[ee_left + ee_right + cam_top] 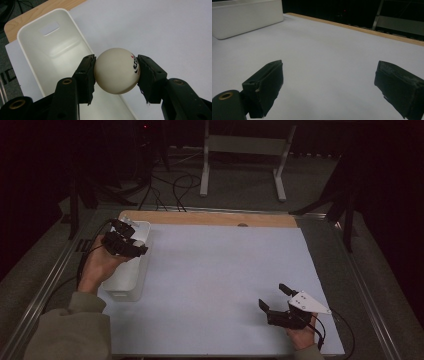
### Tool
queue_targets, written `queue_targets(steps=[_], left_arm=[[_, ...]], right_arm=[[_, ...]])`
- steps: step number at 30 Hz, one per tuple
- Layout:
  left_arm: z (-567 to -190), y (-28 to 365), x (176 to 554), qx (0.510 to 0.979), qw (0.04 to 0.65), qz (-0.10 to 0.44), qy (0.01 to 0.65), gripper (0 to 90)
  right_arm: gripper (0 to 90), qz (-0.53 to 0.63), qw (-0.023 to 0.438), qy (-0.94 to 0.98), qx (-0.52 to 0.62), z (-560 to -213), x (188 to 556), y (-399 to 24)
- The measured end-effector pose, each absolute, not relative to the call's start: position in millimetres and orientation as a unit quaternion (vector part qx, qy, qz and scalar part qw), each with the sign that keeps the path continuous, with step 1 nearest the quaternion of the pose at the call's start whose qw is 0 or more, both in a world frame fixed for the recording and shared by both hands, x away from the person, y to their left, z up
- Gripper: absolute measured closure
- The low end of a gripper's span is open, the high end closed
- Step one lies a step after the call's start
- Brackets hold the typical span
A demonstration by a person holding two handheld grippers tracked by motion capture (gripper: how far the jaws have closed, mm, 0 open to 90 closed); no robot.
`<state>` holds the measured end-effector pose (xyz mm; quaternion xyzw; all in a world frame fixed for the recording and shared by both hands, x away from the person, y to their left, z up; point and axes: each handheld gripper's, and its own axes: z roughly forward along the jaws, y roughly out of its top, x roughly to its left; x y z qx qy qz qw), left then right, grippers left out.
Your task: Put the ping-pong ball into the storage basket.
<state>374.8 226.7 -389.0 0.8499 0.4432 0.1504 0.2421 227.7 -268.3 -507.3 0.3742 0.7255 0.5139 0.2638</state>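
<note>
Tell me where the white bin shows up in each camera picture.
High view: white bin at the table's left, under the left tool.
Left gripper view: upper left, behind the held ball.
Right gripper view: top left corner.
Shared landmark: the wooden table edge.

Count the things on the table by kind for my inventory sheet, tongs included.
Ball, white, clamped in the left tongs: 1
Bin, white: 1
Tongs, counting the right tongs, open over the table: 2
Total: 4
</note>
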Motion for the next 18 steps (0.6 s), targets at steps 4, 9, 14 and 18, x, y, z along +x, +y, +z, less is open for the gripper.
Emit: queue_targets(steps=[4,9,14,18], left_arm=[[-391.9,227.8,374.9,0.851,0.239,0.149,0.443,51.7],[-393.6,229.6,374.4,0.849,0.239,0.149,0.446,51.7],[-395.0,231.4,373.7,0.849,0.238,0.149,0.448,51.7],[-395.8,232.6,373.4,0.848,0.237,0.149,0.449,51.7]], right_arm=[[8.4,0.514,0.265,0.725,0.374,-507.1,227.7,-268.5],[8.4,0.514,0.265,0.725,0.374,-507.2,227.7,-268.5],[8.4,0.514,0.265,0.725,0.374,-507.0,227.7,-268.6],[8.4,0.514,0.265,0.725,0.374,-507.0,227.6,-268.5]])
